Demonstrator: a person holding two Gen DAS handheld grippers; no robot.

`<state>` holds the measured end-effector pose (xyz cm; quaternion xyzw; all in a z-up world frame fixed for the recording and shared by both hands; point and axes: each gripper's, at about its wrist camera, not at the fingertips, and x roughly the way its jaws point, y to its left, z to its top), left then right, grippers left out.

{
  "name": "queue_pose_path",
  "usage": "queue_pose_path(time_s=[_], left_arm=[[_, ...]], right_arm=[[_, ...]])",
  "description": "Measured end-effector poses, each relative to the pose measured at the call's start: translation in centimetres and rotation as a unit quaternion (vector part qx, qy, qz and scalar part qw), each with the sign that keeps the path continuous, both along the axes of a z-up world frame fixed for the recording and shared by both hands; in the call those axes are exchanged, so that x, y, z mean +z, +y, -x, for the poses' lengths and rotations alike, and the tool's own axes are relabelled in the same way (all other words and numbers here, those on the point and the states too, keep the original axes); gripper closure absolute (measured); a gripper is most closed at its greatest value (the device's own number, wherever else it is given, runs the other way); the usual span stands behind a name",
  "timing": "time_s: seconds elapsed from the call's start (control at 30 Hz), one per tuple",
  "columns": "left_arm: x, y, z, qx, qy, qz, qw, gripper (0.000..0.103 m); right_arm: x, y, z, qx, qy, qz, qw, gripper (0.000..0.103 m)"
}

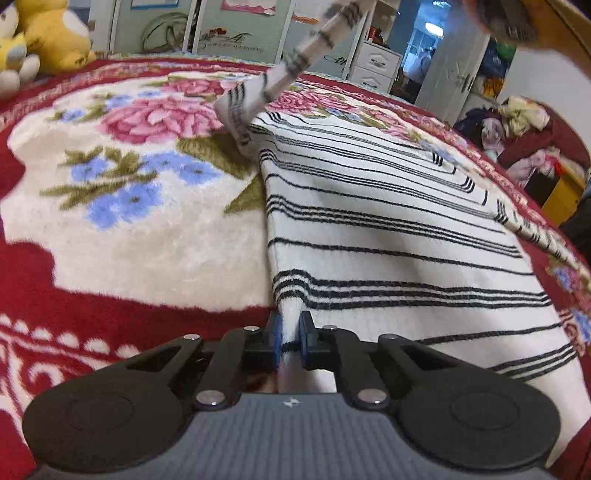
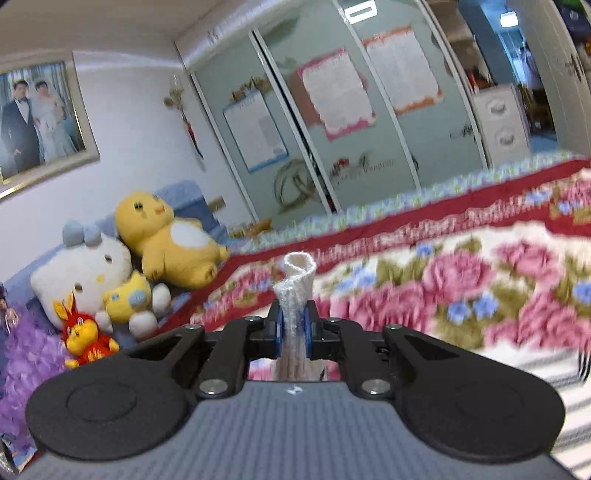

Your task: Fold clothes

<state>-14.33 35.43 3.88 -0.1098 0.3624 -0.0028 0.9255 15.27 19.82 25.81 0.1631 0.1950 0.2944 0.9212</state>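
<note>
**Both grippers clamped on the striped sweater**

Start at the left edge of the bed: in your left wrist view the yellow plush toy [image 1: 51, 33] sits at the far left corner, right at the edge of the floral blanket [image 1: 147, 229]. The blanket's cream centre with pink and blue flowers fills the left half, its red border running along the near edge.

Moving right, your left gripper [image 1: 290, 338] has its blue pads pressed together on the near left corner of the white sweater with black stripes [image 1: 388, 229], a pinch of knit squeezed between them. The body of the sweater lies spread over the right half of the blanket, reaching toward the right edge. One sleeve [image 1: 295, 70] is pulled up off the bed, rising slantwise from the sweater's far left corner toward the top right, where a blurred dark shape sits at the frame's edge; what it is you cannot tell.

Far right, a heap of clothes [image 1: 517, 125] lies off the bed.

Now your right wrist view: the right gripper [image 2: 293, 325] is closed on a ribbed cuff of the white knit, its curled end sticking up past the fingertips. It hangs above the blanket, with more plush toys [image 2: 122, 266] at the left and the wardrobe doors [image 2: 332, 122] behind.
</note>
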Motion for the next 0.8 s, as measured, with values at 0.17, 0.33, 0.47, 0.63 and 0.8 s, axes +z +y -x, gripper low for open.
queue_pose_path(time_s=[0.17, 0.33, 0.47, 0.63, 0.8], left_arm=[[3.1, -3.4, -0.3, -0.014, -0.011, -0.041, 0.9990, 0.096], [6.5, -8.7, -1.4, -0.085, -0.026, -0.087, 0.9922, 0.095], [6.4, -13.5, -3.1, -0.149, -0.008, -0.110, 0.9826, 0.095], [3.0, -18.6, -5.6, -0.192, 0.052, -0.133, 0.9709, 0.093], [0.8, -19.1, -5.4, -0.194, 0.067, -0.153, 0.9667, 0.087]], right_arm=[[3.9, -4.1, -0.9, -0.012, -0.041, -0.017, 0.999, 0.093], [5.8, -11.3, -1.5, -0.056, -0.065, -0.038, 0.996, 0.093], [4.2, -19.2, -1.7, -0.113, -0.068, -0.052, 0.990, 0.092], [-1.6, -26.8, -2.3, -0.185, -0.027, -0.043, 0.981, 0.093], [-8.9, -30.9, -2.0, -0.219, 0.027, -0.030, 0.975, 0.092]])
